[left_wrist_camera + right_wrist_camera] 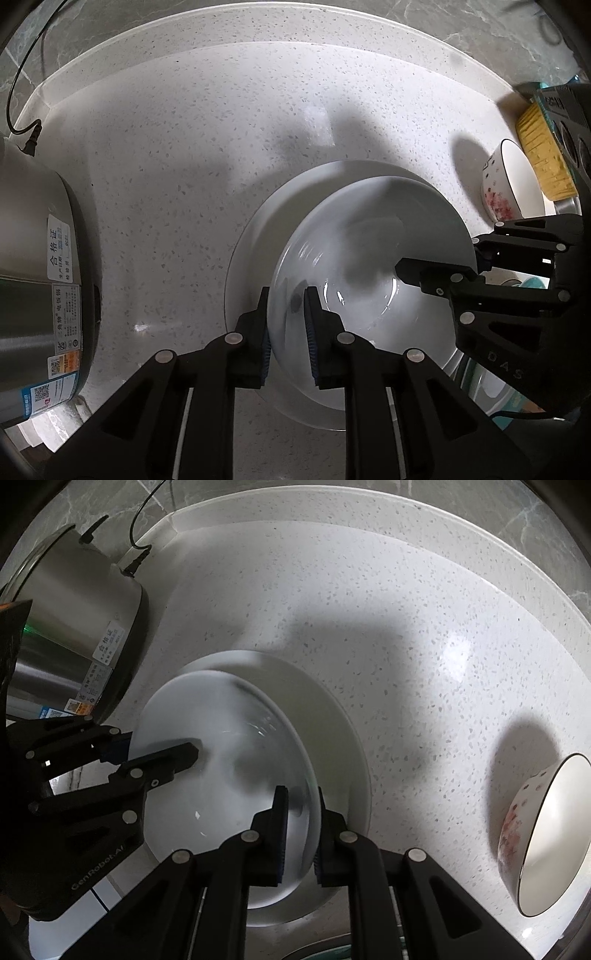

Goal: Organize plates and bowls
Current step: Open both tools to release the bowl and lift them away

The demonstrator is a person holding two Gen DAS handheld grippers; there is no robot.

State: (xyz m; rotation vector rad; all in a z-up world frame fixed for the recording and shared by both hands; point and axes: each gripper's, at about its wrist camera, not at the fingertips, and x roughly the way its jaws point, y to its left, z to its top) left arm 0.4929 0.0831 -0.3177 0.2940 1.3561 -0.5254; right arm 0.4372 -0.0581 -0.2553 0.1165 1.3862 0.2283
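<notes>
White bowl [369, 280]: wide and glossy, sitting inside a larger white plate [251, 236] on the speckled pale counter [184, 129]. The bowl is off-centre in the plate, so more plate rim shows on the side toward the back wall. The near part of the bowl looks blurred in both views.

Left gripper [286, 332]: black, with blue-edged pads, pointing steeply down. Its fingers are closed onto the bowl's rim, one inside the wall and one outside.

Right gripper [299, 830]: same build, also pointing steeply down. Its fingers pinch the opposite rim of the same bowl, one on each side of the wall.

Flowered bowl [546, 834]: white inside, dark-rimmed, with a red pattern on the outside. It stands on the counter well apart from the plate, on the right gripper's side.

Steel cooker [40, 280]: labelled pot with a black power cord [22, 92] plugged in, near the plate on the left gripper's side.

Yellow sponge [543, 147]: at the far right of the left wrist view, behind the flowered bowl.
</notes>
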